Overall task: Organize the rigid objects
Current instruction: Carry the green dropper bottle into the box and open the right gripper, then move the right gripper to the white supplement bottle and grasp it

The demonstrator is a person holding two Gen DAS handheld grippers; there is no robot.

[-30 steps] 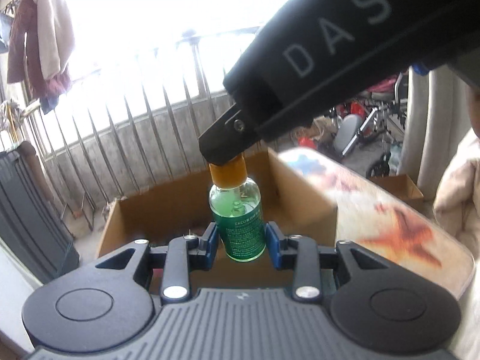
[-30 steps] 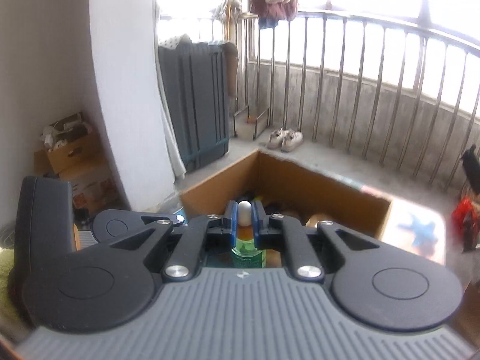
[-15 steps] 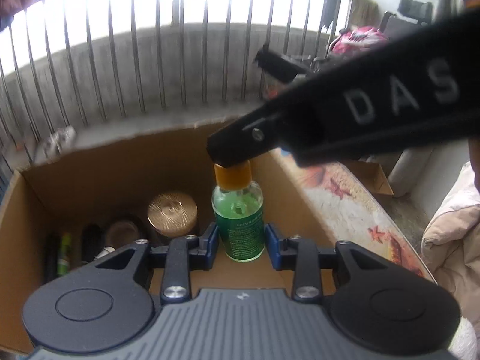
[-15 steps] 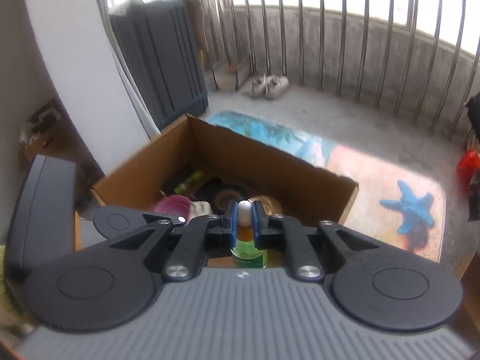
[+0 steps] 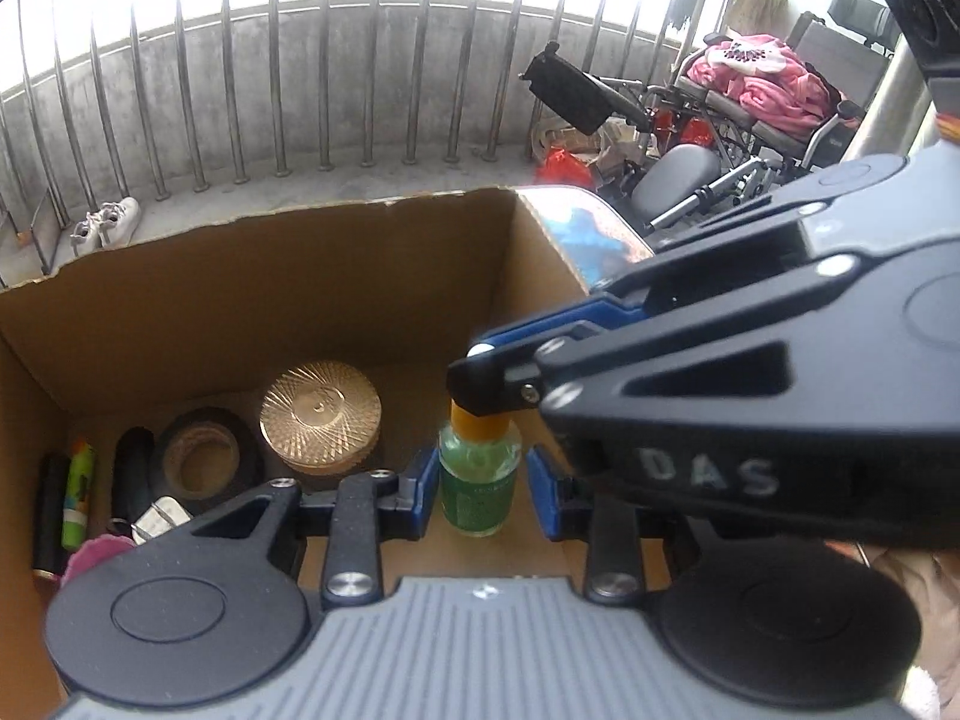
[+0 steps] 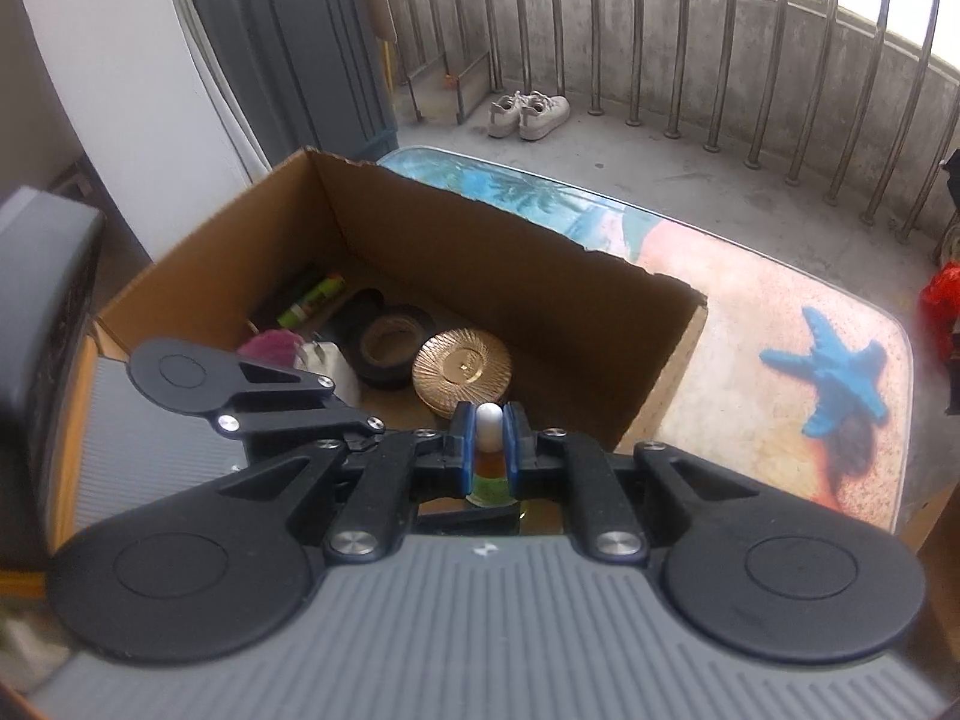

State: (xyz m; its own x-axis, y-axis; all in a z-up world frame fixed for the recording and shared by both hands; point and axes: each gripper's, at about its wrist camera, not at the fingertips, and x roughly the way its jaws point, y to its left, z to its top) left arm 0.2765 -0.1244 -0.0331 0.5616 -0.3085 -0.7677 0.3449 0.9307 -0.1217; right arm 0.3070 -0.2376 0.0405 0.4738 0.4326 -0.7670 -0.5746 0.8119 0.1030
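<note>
Left wrist view: the green bottle (image 5: 478,483) shows full length, standing upright, long axis vertical, orange cap (image 5: 474,423) on top. It is clear, rounded at the shoulders, with a printed green label. The left hand-held gripper (image 5: 481,489) has its blue pads either side of the bottle body with a visible gap on each side, not touching it. The right hand-held gripper (image 5: 480,387) comes in from the right and covers the top of the cap.

Right wrist view: only the bottle's top (image 6: 489,480) is seen, from above, with a white rounded tip (image 6: 488,425) pinched between the right hand-held gripper's (image 6: 488,438) blue pads, which are nearly closed on it. This view alone shows the glossy bench (image 6: 750,324) with a blue starfish print (image 6: 840,378).

The bottle is inside the cardboard box (image 5: 300,276), near its right-hand end; whether it rests on the floor of the box cannot be told. Also in the box: a round gold tin with ribbed lid (image 5: 320,417), a black tape roll (image 5: 201,459), a green-and-yellow tube (image 5: 78,495), a pink fuzzy item (image 5: 93,555).
</note>
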